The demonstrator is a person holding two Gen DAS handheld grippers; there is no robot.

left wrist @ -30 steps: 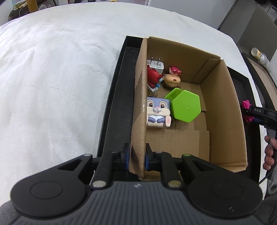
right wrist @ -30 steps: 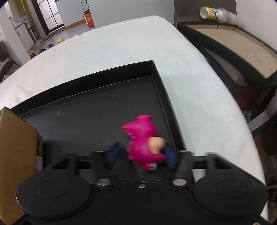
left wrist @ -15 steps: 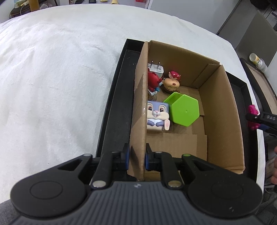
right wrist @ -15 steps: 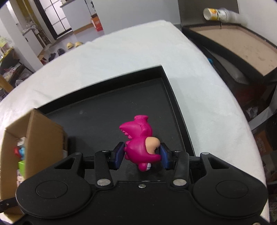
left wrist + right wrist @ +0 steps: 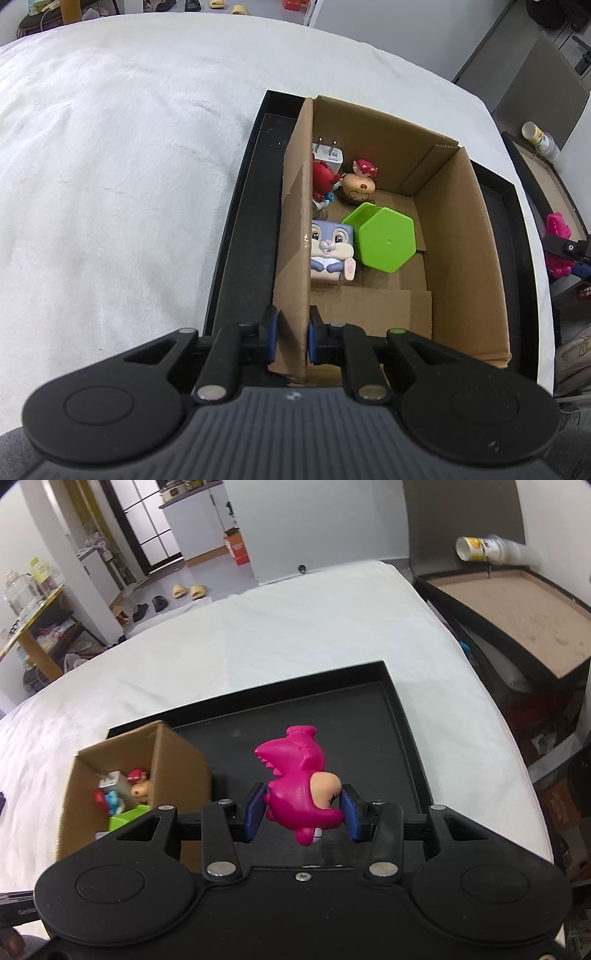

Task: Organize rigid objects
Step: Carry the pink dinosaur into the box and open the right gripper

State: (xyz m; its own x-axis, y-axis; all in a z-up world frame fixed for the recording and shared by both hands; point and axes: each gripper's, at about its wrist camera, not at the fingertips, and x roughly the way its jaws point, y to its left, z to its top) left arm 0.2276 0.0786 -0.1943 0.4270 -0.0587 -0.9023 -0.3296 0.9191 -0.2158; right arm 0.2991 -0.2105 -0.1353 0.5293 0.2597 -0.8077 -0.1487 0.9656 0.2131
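My left gripper [image 5: 290,335] is shut on the near left wall of an open cardboard box [image 5: 460,236] that stands in a black tray [image 5: 251,229]. Inside lie a green hexagonal box [image 5: 384,238], a bunny cube [image 5: 330,249], a red figure [image 5: 323,177], a tan figure [image 5: 360,184] and a white plug [image 5: 328,153]. My right gripper [image 5: 301,812] is shut on a pink dinosaur toy [image 5: 301,779], held above the tray [image 5: 369,716] to the right of the box [image 5: 177,764]. The toy also shows at the right edge of the left wrist view [image 5: 557,240].
The tray sits on a white cloth-covered surface [image 5: 110,166]. A brown-topped side table [image 5: 517,609] with a tipped can [image 5: 484,548] stands to the right. Shelves and shoes are in the background.
My right gripper has lifted the pink toy up off the tray and higher, so the box now shows in its view. My left gripper keeps its hold on the box wall.
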